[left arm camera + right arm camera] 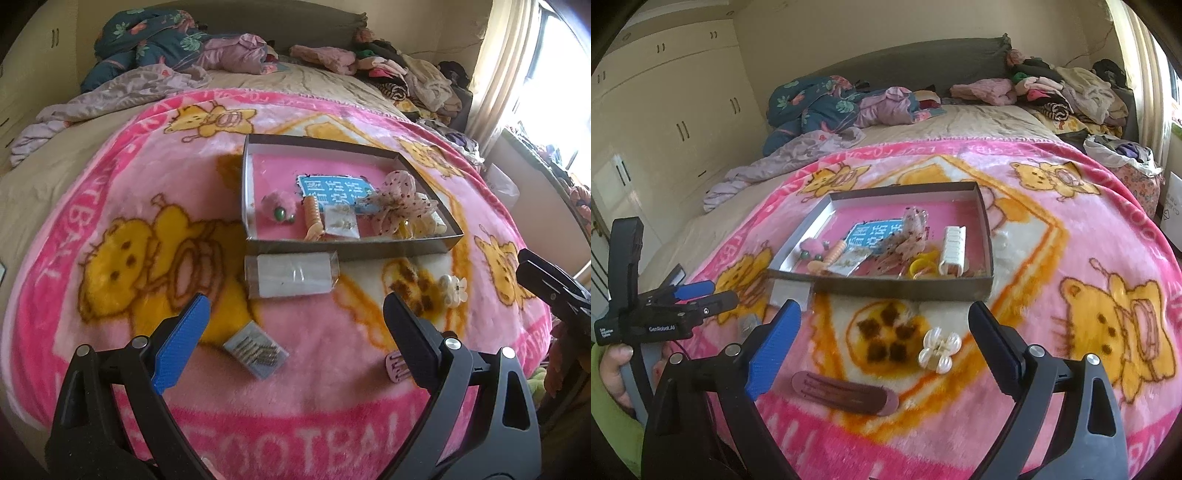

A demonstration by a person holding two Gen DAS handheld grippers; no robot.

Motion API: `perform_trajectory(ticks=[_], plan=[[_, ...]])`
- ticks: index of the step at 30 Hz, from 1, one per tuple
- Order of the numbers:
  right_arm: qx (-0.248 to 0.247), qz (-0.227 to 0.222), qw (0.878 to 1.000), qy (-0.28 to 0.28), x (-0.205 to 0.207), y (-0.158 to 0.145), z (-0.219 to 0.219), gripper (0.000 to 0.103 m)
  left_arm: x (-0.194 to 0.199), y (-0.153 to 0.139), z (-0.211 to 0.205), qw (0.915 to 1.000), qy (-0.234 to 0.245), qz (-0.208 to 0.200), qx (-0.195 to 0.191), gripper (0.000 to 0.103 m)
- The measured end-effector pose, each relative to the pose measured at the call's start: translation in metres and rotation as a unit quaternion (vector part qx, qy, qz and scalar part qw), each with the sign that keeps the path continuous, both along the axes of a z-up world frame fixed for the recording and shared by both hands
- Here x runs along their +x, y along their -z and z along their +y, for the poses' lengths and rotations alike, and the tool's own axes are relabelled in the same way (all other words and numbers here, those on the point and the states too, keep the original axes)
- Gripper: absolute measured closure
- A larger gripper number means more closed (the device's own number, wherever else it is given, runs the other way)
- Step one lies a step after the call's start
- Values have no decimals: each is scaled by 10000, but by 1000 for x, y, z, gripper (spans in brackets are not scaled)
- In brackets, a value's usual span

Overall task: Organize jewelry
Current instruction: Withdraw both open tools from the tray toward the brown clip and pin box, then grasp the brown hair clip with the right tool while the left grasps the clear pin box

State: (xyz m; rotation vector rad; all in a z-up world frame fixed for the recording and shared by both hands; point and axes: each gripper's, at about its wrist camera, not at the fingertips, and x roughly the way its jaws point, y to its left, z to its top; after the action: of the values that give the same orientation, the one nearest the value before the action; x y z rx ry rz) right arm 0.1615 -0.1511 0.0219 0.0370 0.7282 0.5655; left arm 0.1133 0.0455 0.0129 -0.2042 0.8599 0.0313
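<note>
A shallow grey box lies on the pink blanket and holds hair clips, a bow, a blue card and small packets. On the blanket in front of it lie a clear case, a small packet of pins, a white flower clip and a maroon hair clip. My left gripper is open and empty above the pin packet. My right gripper is open and empty, with the flower clip and maroon clip between its fingers.
The pink cartoon blanket covers the bed. Piled clothes and quilts lie at the far end. A wardrobe stands at left, a curtained window at right.
</note>
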Motion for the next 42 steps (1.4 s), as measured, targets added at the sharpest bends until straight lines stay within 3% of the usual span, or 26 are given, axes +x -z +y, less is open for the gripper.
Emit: perform_trajectory(ticks=[42], plan=[[-512, 258, 9945, -879, -79, 47, 66, 12, -82, 30, 41, 9987, -463, 231, 41, 15]])
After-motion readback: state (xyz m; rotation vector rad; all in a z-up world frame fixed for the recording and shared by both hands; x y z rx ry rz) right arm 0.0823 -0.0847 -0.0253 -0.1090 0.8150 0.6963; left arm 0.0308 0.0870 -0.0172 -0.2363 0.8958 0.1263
